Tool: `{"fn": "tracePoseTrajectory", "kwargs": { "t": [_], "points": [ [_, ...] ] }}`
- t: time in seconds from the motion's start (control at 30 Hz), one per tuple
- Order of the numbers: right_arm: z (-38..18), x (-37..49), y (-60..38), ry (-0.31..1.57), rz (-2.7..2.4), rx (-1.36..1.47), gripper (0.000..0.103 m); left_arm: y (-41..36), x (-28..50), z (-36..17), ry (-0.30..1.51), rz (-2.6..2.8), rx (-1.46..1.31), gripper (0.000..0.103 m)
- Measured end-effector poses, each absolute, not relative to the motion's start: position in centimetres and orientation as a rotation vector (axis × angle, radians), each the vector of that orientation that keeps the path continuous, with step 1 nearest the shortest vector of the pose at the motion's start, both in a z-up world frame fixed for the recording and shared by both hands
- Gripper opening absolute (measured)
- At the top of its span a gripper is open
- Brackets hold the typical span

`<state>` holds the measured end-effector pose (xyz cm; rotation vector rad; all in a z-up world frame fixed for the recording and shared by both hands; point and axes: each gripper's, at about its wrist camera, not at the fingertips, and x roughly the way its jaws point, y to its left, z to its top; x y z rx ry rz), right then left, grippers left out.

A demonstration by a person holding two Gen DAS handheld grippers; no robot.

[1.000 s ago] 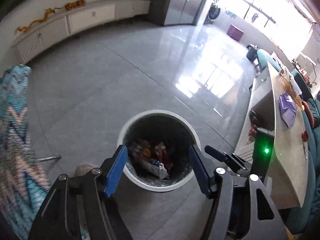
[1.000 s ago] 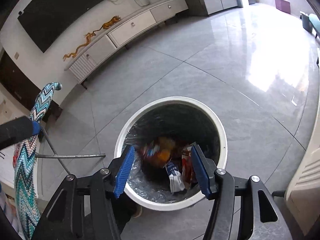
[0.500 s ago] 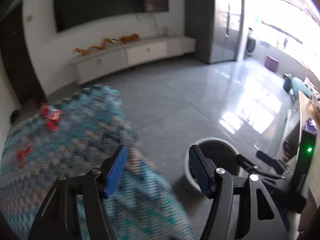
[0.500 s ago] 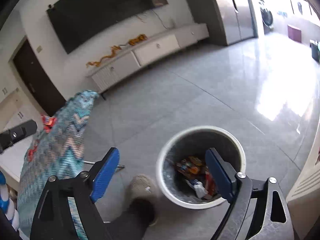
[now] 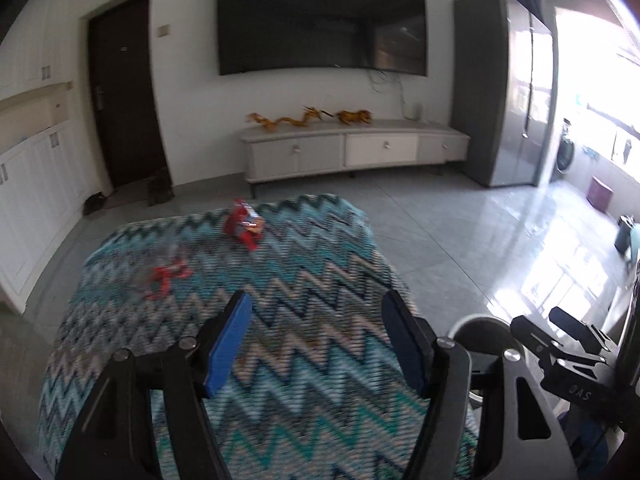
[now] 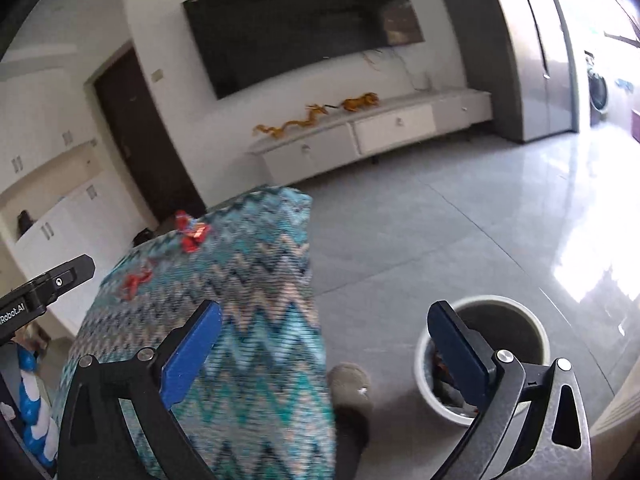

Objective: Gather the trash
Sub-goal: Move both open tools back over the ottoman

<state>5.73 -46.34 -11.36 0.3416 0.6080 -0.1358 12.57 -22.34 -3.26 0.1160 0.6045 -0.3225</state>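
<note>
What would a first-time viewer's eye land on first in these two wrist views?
The teal zigzag cloth fills the middle of both views, with two red wrappers lying near its far end. Both the left tongs and the right tongs hang open and empty above it. On the floor to the right stands the white trash bin, and a large dark TV dominates the far wall.

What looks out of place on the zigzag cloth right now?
Two bits of red trash lie loose on the zigzag cloth: a crumpled red wrapper near its far edge and a smaller red scrap left of it. The left gripper and right gripper are open and empty.
</note>
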Motion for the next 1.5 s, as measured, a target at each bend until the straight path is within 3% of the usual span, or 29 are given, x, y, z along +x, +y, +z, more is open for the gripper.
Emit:
{"fn": "tracePoseTrajectory", "kwargs": {
  "t": [0.57,0.93,1.2,1.5],
  "points": [
    [-7.8,7.0,-34.0,0.634,-0.002,0.163,0.101,-10.2,10.5,-2.4,0.559,-0.237,-0.034,0.069],
    [-6.0,8.0,-29.3,0.617,0.089,0.101,0.101,-4.5,11.2,-4.6,0.559,-0.224,-0.085,0.069],
    [-7.0,12.7,-29.0,0.658,0.134,0.106,0.101,0.5,16.0,-7.9,0.671,-0.247,-0.165,0.069],
    [-10.9,22.0,-28.3,0.724,0.229,0.104,0.101,-0.4,26.3,-10.1,0.741,-0.300,-0.089,0.070]
  ]
}}
